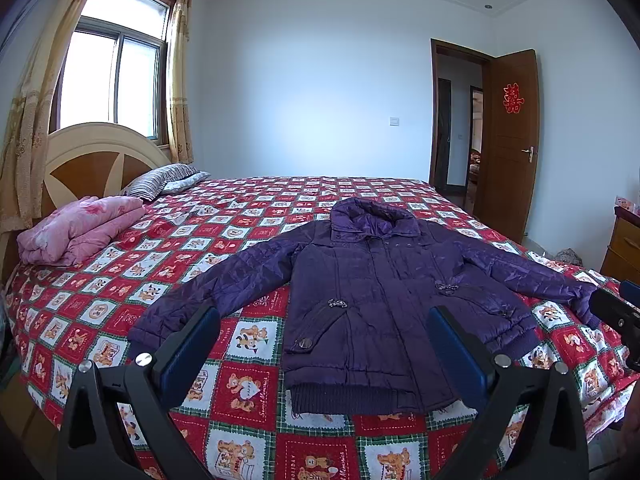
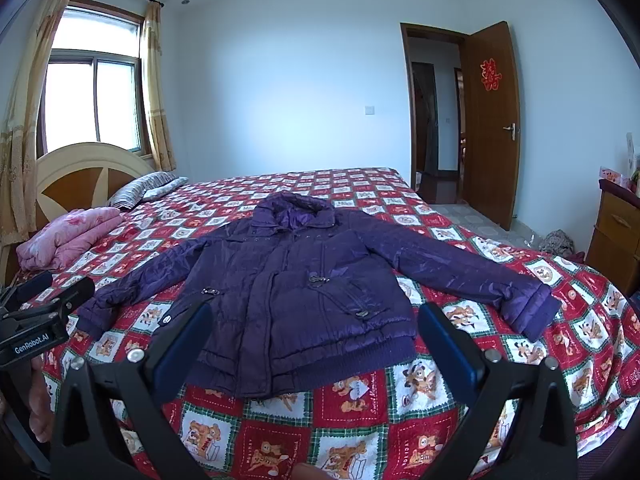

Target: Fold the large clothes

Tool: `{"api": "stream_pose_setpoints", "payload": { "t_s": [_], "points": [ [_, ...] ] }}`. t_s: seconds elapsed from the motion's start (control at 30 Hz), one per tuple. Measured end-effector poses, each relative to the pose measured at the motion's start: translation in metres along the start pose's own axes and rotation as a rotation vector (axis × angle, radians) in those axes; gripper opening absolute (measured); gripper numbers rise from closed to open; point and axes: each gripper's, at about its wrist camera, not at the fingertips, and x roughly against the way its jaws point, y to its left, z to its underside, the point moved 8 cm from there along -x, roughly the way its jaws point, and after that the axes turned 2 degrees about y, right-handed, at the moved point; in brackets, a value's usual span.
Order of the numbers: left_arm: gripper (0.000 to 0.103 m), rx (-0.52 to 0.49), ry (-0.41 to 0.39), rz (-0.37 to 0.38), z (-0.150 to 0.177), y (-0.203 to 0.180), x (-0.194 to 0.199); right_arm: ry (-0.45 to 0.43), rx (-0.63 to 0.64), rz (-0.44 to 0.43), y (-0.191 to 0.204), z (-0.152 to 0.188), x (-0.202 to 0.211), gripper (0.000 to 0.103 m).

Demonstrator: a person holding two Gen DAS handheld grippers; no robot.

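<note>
A purple quilted jacket (image 1: pixel 372 292) lies flat and face up on the bed, sleeves spread to both sides, collar toward the far wall, ribbed hem nearest me. The same jacket (image 2: pixel 296 280) fills the middle of the right wrist view. My left gripper (image 1: pixel 324 324) hangs open above the bed's near edge, its blue pads framing the jacket's lower half without touching it. My right gripper (image 2: pixel 316 320) is open too, held short of the hem with nothing between its fingers. The left gripper also shows at the left edge of the right wrist view (image 2: pixel 36 312).
The bed carries a red, white and green patchwork quilt (image 1: pixel 224 232). A folded pink blanket (image 1: pixel 76 232) and striped pillows (image 1: pixel 160 180) lie by the headboard at the left. A wooden door (image 1: pixel 508 144) stands open at the back right, and a wooden cabinet (image 2: pixel 616 232) is at the right.
</note>
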Motion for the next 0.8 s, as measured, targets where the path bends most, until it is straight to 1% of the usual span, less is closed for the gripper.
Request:
{"api": "stream_pose_setpoints", "payload": {
  "t_s": [0.8],
  "points": [
    [0.102,-0.003,-0.005,-0.001,-0.0006,-0.0016,0.0008,0.005,-0.003,-0.001,0.0008,0.0013,-0.0007,0.103]
  ]
}}
